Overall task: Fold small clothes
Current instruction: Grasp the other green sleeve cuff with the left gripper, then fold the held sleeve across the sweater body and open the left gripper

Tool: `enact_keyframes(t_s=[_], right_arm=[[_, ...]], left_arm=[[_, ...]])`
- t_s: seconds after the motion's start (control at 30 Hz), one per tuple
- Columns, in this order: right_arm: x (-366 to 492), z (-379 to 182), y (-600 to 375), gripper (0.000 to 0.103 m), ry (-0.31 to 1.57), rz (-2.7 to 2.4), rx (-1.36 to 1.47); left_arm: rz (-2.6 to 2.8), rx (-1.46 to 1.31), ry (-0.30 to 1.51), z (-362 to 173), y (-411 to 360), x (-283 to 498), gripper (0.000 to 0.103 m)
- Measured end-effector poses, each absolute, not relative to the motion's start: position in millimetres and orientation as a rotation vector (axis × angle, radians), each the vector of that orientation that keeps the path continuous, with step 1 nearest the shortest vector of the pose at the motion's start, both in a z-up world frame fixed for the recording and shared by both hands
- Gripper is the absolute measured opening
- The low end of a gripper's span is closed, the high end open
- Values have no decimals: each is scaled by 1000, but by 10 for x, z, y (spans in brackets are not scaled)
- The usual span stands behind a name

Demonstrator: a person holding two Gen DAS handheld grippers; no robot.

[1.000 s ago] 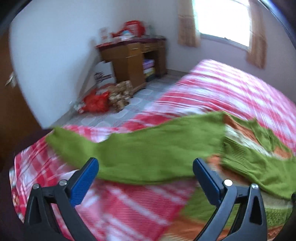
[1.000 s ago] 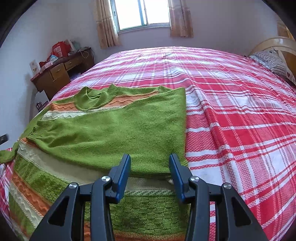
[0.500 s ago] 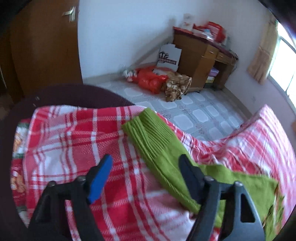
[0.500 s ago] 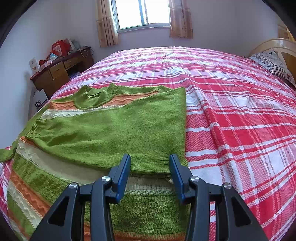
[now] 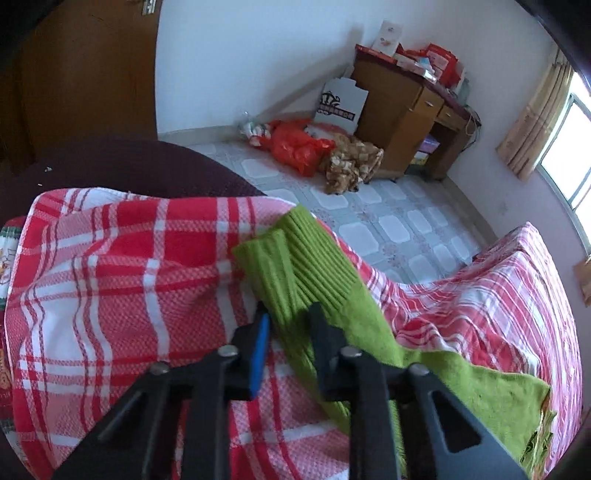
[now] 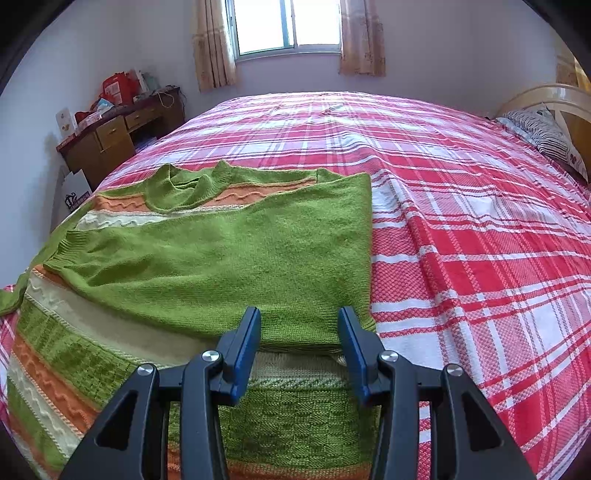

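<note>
Left wrist view: green sleeve (image 5: 295, 258) lies at the corner of the plaid bed (image 5: 110, 277); left claw (image 5: 288, 317), jaws just closing, pinches its cuff. Right claw (image 6: 299, 325) hangs half-open over the folded sweater (image 6: 221, 258).

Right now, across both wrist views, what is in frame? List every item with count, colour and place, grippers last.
sweater: one, green with orange and cream stripes, lying on the bed, one side folded over
sleeve cuff: one, green ribbed, at the bed's corner
bedspread: one, red and white plaid, covering the bed
pillow: one, striped, by the headboard
desk: one, brown wood, against the wall, cluttered on top
red bag: one, on the floor by the desk
window: one, with beige curtains
left gripper: black, blue pads, just closed on the sleeve cuff
right gripper: black, blue pads, open over the sweater
</note>
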State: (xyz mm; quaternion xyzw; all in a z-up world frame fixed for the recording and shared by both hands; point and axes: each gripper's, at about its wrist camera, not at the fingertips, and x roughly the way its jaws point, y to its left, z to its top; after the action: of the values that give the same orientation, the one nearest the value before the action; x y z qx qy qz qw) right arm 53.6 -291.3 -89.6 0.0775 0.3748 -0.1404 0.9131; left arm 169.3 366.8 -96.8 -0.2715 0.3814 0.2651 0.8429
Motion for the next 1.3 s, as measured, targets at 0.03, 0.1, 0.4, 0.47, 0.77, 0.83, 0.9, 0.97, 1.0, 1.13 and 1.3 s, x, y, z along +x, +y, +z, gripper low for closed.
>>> enact_keyframes(t_s=[0.03,0.1,0.4,0.47,0.77,0.83,0.9,0.97,1.0,1.13,1.3], right_arm=[[534,-896,-2914,45,772,-289,159],[535,-897,-2914,45,772,-289,160],[529,-900,-2917,45,772,-288,161],[528,-901,-2918,45,771,-288,161],[523,-904,-2921,45,771,-288,161],[525,-905,-2920,45,771,-288,161],[522,-906,-2922,45,771,-288,161],[519,-908,-2923,45,770,-287,161],[518,-909,-2924,45,770,-287,162],[516,-904,-2918,45,768,-285,165],[514,-899,-2919,45,764,-281,172]], left_arm=[[552,-573,801,-966,3675,1683,10],[535,-567,798,-956,3668,1683,6],[504,-462,739,-744,3482,1727,6],[504,-434,737,-694,3409,1737,6],[407,-286,667,-374,2749,1706,6],[359,-258,648,-285,2543,1679,6],[312,-229,630,-198,2327,1656,6],[270,-212,617,-120,2152,1614,6],[248,-204,614,-90,2058,1598,6],[144,-164,610,-3,1574,1548,6],[46,-101,618,-4,1001,1506,6]])
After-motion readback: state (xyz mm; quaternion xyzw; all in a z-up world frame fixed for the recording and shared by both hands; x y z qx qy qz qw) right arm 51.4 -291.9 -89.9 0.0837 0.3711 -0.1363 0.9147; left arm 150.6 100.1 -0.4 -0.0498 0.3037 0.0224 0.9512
